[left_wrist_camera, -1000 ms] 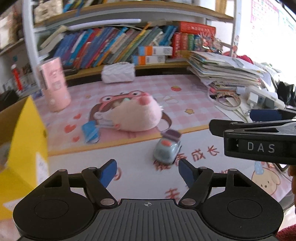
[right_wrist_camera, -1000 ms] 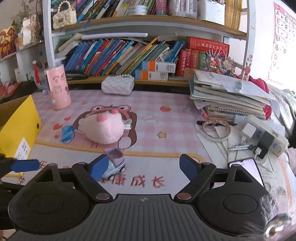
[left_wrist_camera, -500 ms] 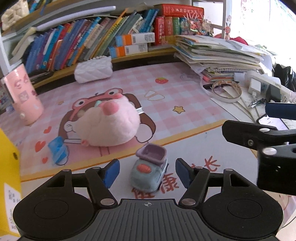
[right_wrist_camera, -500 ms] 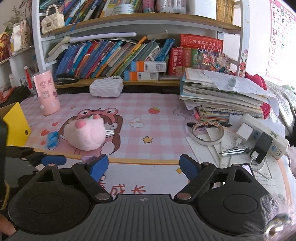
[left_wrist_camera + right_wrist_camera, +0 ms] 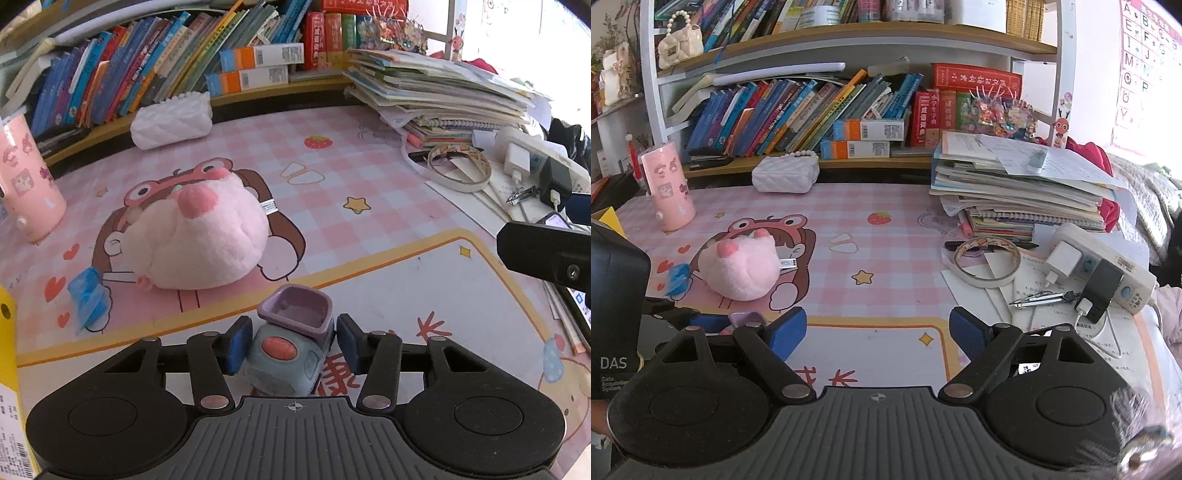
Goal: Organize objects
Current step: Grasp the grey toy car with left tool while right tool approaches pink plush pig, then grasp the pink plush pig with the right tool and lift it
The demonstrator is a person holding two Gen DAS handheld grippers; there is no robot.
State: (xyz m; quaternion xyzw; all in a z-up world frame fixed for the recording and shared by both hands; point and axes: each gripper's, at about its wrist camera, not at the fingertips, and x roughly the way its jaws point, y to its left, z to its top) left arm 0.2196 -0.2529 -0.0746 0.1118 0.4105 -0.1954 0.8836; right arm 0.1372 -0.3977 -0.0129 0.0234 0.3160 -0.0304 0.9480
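A small blue-grey toy car (image 5: 284, 354) with a purple top and a pink button stands on the cartoon desk mat (image 5: 424, 280). My left gripper (image 5: 292, 345) straddles it, and its jaws are closing. The blue pads (image 5: 236, 343) sit right beside the car's sides, with a thin gap still showing on the right. In the right wrist view only the car's purple top (image 5: 746, 318) peeks out behind the left gripper's black body (image 5: 617, 295). My right gripper (image 5: 877, 330) hangs open over the mat with nothing between its fingers.
A pink plush (image 5: 207, 240) and a small blue packet (image 5: 88, 291) lie just beyond the car. A yellow box (image 5: 7, 350) stands at the left, with a pink cup (image 5: 26, 188) and a white purse (image 5: 171, 120) behind. At the right are a tape roll (image 5: 986, 266), a power strip (image 5: 1100, 273) and stacked papers (image 5: 1015, 192).
My left gripper has come forward and down onto the toy car, and its jaws have narrowed around it. The right gripper has shifted to the right, with its jaws unchanged.
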